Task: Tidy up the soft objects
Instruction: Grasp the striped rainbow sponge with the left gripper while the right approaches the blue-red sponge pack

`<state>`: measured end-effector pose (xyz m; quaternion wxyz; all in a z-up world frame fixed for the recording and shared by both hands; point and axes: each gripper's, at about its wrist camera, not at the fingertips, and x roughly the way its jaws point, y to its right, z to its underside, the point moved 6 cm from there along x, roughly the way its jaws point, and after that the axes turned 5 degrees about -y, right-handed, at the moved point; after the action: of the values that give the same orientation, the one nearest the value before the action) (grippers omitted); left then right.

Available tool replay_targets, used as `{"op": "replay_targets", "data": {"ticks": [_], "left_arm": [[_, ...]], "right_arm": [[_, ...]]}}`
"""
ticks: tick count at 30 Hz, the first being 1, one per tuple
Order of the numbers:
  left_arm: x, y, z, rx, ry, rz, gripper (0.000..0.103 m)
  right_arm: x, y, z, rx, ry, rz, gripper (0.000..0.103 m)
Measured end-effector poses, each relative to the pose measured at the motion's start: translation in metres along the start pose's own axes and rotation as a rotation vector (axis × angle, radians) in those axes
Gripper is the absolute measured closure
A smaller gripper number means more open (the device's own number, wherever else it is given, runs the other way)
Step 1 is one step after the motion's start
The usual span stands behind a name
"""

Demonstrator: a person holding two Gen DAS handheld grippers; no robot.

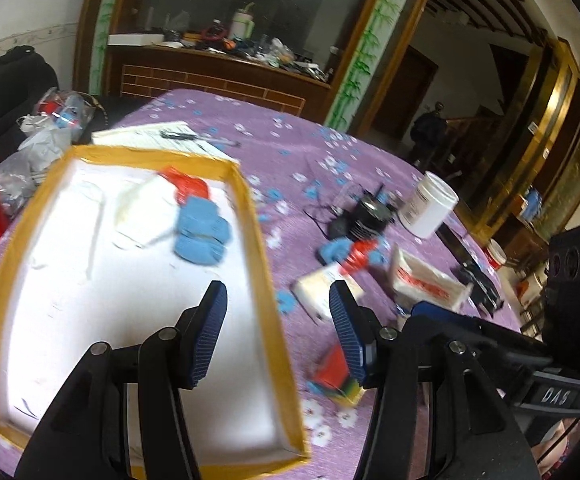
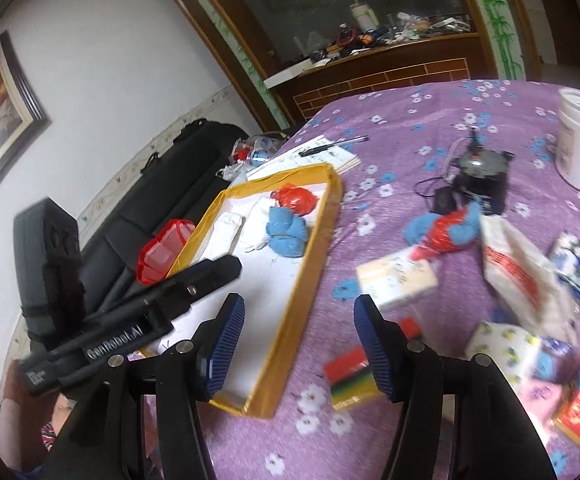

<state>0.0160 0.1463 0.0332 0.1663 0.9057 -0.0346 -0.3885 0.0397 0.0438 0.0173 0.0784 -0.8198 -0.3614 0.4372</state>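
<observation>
Soft objects: blue cloth [image 1: 202, 230], red bag [image 1: 186, 186] & white pack [image 1: 144, 212] already in yellow-rimmed tray [image 1: 262, 248]; rest lie loose on table [image 1: 309, 152], e.g. tissue pack [image 2: 397, 276], right of tray. Right gripper [image 2: 299, 346] is nearer it; pack lies ahead, slightly right, long axis crosswise. Left gripper [image 1: 278, 334] straddles tray rim. Both fingers spread, holding nothing.

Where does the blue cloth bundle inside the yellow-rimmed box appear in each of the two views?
Left wrist view: the blue cloth bundle sits left of centre, near the box's far right wall, just below the red bag.
Right wrist view: the bundle is at centre, again by the red bag.
Shared landmark: the yellow-rimmed box.
</observation>
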Motion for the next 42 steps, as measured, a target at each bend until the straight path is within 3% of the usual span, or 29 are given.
{"op": "replay_targets", "data": {"ticks": [7, 13, 18, 23, 27, 32, 35, 39, 42], "left_arm": [[0.011, 0.035, 0.02, 0.074, -0.051, 0.024, 0.051], [0.035, 0.068, 0.042, 0.216, -0.179, 0.026, 0.049], [0.055, 0.087, 0.06, 0.357, -0.277, -0.018, 0.049], [0.074, 0.087, 0.064, 0.394, -0.317, -0.089, 0.046], [0.086, 0.085, 0.063, 0.387, -0.341, -0.122, 0.042], [0.085, 0.089, 0.064, 0.389, -0.294, -0.131, 0.043], [0.083, 0.093, 0.068, 0.359, -0.287, -0.088, 0.06], [0.084, 0.095, 0.074, 0.342, -0.276, -0.074, 0.061], [0.085, 0.095, 0.073, 0.33, -0.264, -0.064, 0.061]], "right_arm": [[-0.035, 0.024, 0.013, 0.047, 0.044, -0.029, 0.042], [-0.07, 0.055, 0.021, 0.111, 0.11, -0.036, 0.039], [-0.103, 0.091, 0.022, 0.154, 0.154, 0.005, 0.037], [-0.122, 0.127, 0.025, 0.212, 0.177, 0.052, 0.035], [-0.124, 0.156, 0.031, 0.254, 0.151, 0.081, 0.034], [-0.111, 0.191, 0.039, 0.318, 0.087, 0.122, 0.034], [-0.099, 0.203, 0.046, 0.345, 0.035, 0.112, 0.034], [-0.086, 0.204, 0.056, 0.361, -0.03, 0.074, 0.034], [-0.089, 0.193, 0.065, 0.335, -0.07, 0.006, 0.028]]}}
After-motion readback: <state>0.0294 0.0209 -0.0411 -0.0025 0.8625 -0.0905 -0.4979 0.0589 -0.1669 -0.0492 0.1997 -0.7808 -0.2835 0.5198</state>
